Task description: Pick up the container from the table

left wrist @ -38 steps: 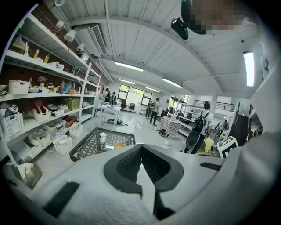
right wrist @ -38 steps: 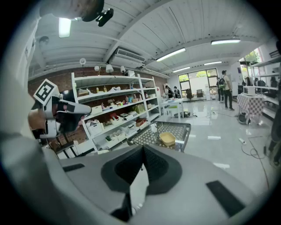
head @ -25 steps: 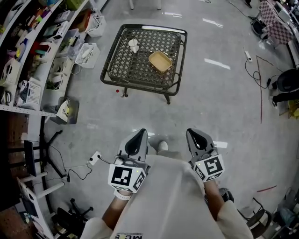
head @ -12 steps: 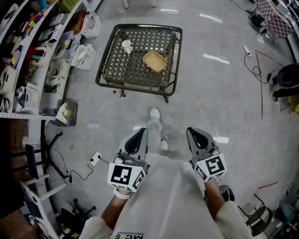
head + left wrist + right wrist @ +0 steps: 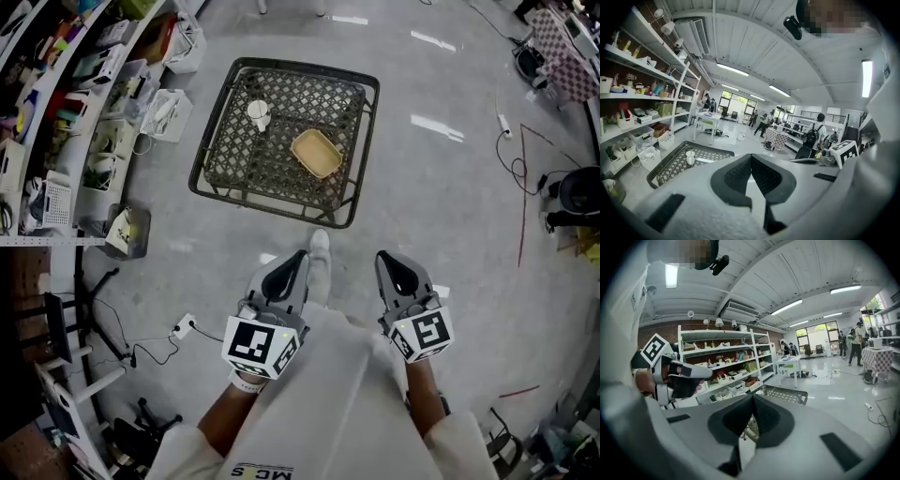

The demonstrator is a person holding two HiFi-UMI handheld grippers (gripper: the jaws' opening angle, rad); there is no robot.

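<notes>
A tan, shallow rectangular container (image 5: 316, 153) lies on a low black mesh table (image 5: 225, 159), right of the table's middle. A white cup (image 5: 259, 114) stands to its left; the cup (image 5: 690, 157) and the table (image 5: 665, 164) also show in the left gripper view. My left gripper (image 5: 297, 259) and right gripper (image 5: 388, 261) are held side by side, well short of the table, over the floor. Both are shut with nothing between their pads. The left gripper's (image 5: 751, 156) own jaws hide the container. The right gripper (image 5: 753, 396) looks towards the table's corner (image 5: 787, 393).
Shelves (image 5: 56, 103) full of bins and boxes line the left side. A power strip and cable (image 5: 183, 328) lie on the floor at my left, and more cables (image 5: 520, 159) at the right. My shoe (image 5: 320, 244) is just before the table. People stand far across the hall (image 5: 764, 123).
Both grippers have moved forward together and still point at the table, which now sits closer. My foot has stepped ahead. The jaws stay shut.
</notes>
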